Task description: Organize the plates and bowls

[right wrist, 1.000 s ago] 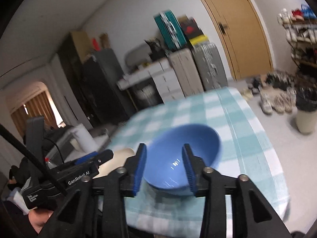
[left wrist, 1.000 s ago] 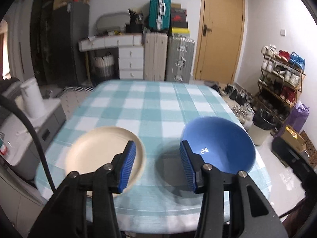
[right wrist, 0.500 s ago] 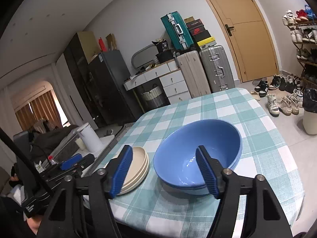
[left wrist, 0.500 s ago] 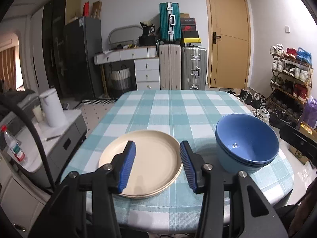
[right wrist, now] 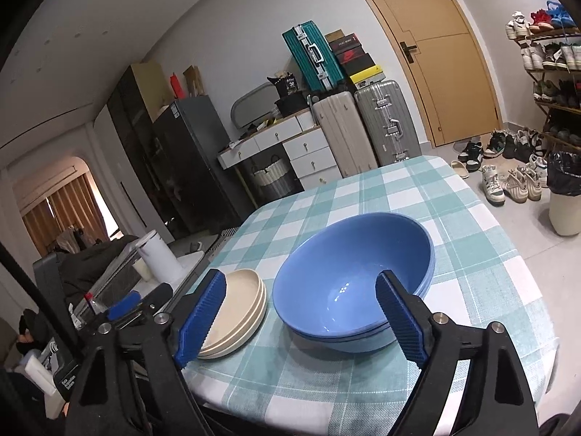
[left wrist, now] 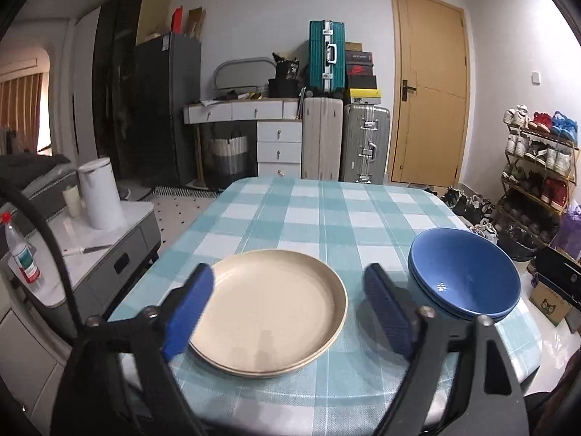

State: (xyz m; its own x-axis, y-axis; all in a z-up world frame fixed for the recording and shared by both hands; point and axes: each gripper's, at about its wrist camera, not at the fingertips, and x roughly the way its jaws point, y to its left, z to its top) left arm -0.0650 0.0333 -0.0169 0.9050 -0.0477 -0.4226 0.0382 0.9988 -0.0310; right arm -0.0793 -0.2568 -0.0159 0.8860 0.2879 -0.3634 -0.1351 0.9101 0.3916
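Stacking looks done: cream plates (left wrist: 267, 309) piled at lower centre of the left view, blue bowls (right wrist: 354, 283) nested at centre of the right view, just beside each other on the checked bench (left wrist: 326, 218). Left gripper (left wrist: 288, 312) and right gripper (right wrist: 301, 319) both opening, nothing pinched. Next, probably: backing away without nudging either stack.

Cream plates (left wrist: 267, 309), blue bowls (left wrist: 463, 283), teal/white check tablecloth (left wrist: 326, 218), blue-padded tools
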